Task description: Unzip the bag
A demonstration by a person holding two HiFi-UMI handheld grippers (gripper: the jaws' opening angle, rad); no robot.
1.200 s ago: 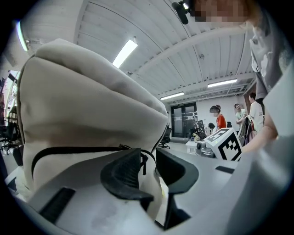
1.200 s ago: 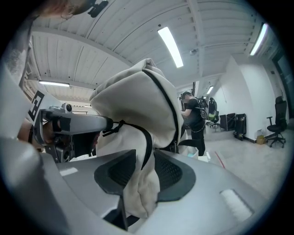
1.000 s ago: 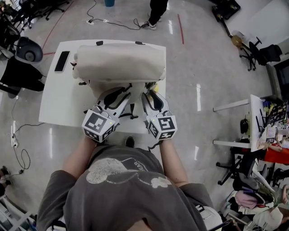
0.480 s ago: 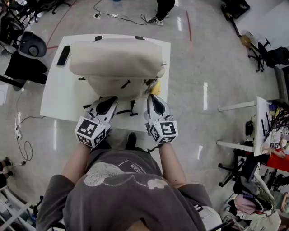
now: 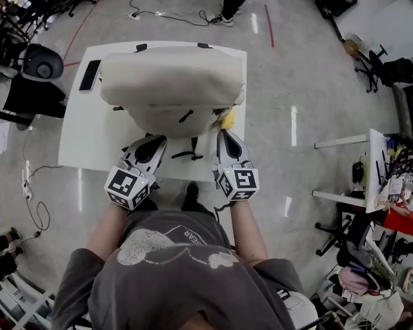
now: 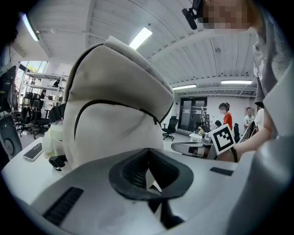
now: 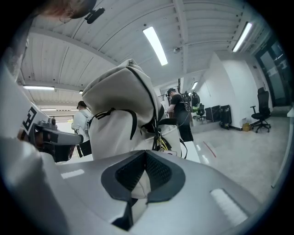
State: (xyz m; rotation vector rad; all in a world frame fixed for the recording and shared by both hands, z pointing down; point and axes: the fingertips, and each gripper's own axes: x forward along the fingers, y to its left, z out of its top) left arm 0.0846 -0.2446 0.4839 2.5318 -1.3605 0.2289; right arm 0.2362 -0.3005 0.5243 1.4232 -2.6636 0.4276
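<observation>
A cream backpack [image 5: 171, 77] stands on the white table [image 5: 84, 145], its black zipper line [image 6: 115, 103] curving over the top. My left gripper [image 5: 153, 140] is shut just in front of the bag's lower left, with nothing seen between its jaws. At the bag's lower right my right gripper [image 5: 226, 134] is shut too, beside a yellow tag [image 5: 227, 119]. In the left gripper view the bag [image 6: 115, 124] fills the space past the left gripper [image 6: 147, 161]. In the right gripper view the bag [image 7: 119, 124] stands past the right gripper [image 7: 146, 164], with straps and yellow cords [image 7: 161, 142] hanging.
A dark phone [image 5: 89, 74] lies at the table's far left corner. An office chair [image 5: 42, 64] stands left of the table. Someone's legs [image 5: 226, 9] and floor cables are beyond the far edge. Another desk [image 5: 371, 171] with clutter is at the right.
Both grippers' jaws have gone from spread to shut. The hands have drawn back slightly toward the table's near edge. The bag has stayed in place.
</observation>
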